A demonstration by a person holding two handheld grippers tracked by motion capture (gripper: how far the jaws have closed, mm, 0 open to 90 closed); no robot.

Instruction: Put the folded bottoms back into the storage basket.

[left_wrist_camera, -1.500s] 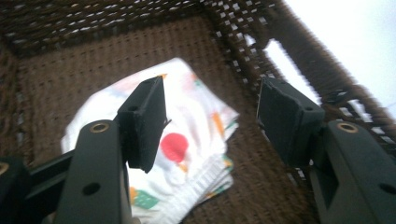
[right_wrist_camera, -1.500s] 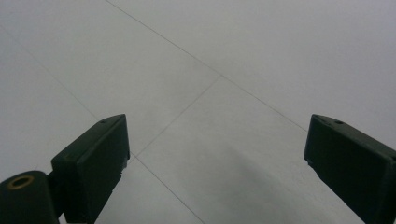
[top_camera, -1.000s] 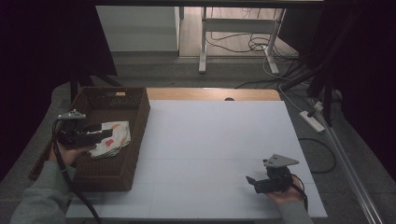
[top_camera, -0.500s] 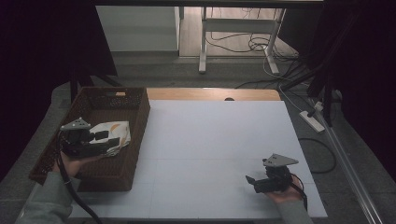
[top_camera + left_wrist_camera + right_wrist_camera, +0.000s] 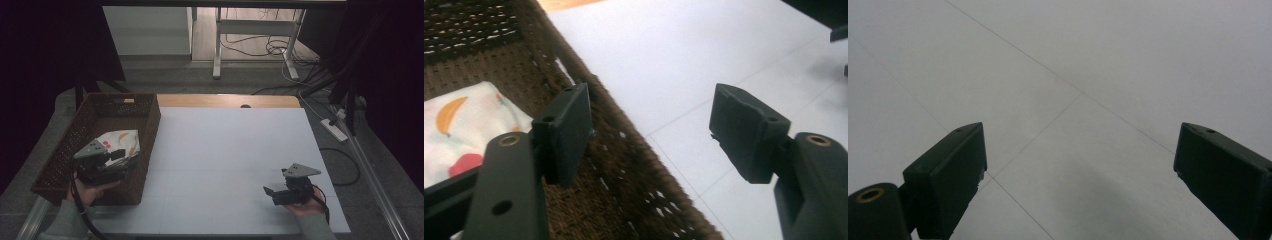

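Left gripper held open over the wicker basket, the printed cloth left lying inside.

The cloth – white, printed with fruit – is seen on the basket floor, just beyond the left gripper's tips in the high view and off to the side of its jaws in the left gripper view. The jaws have just been opening; nothing is held between them, and the basket's near wall is framed in the gap. The right gripper is kept low over the white table, well apart from the basket – its jaws are spread wide and empty.
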